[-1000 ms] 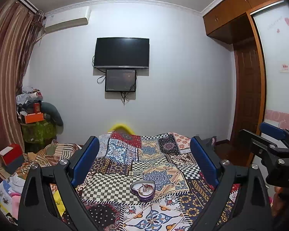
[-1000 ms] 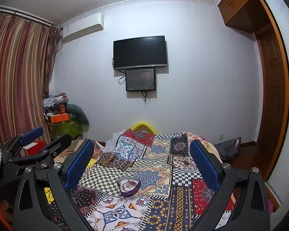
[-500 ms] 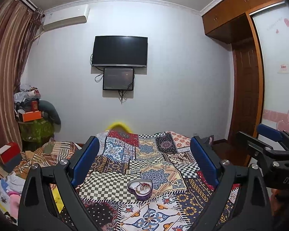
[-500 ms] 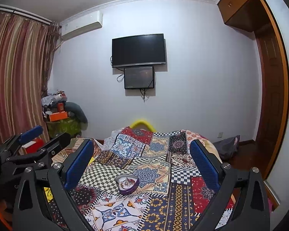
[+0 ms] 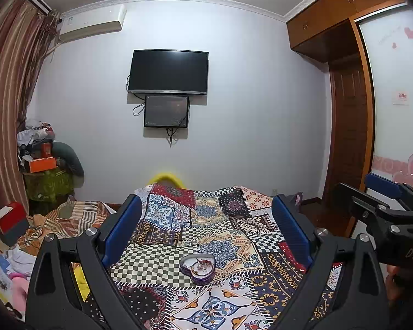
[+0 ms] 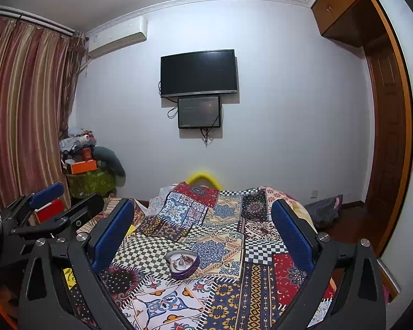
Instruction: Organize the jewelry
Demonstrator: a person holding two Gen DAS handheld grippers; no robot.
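A purple heart-shaped box (image 5: 197, 268) with small jewelry pieces inside sits open on the patchwork bedspread (image 5: 220, 228); it also shows in the right wrist view (image 6: 182, 264). My left gripper (image 5: 206, 227) is open and empty, held above and short of the box. My right gripper (image 6: 199, 227) is open and empty, likewise above and short of the box. The right gripper also shows at the right edge of the left wrist view (image 5: 385, 203), and the left gripper shows at the left of the right wrist view (image 6: 49, 209).
The bed runs toward a white wall with a TV (image 5: 168, 73). Piled clothes and a red box (image 5: 12, 218) lie left of the bed. A cluttered stand (image 5: 45, 173) is in the left corner. A wooden wardrobe (image 5: 349, 126) stands on the right.
Both grippers have tilted up slightly, so the room and the heart box sit a little lower in both views. Both stay open and empty.
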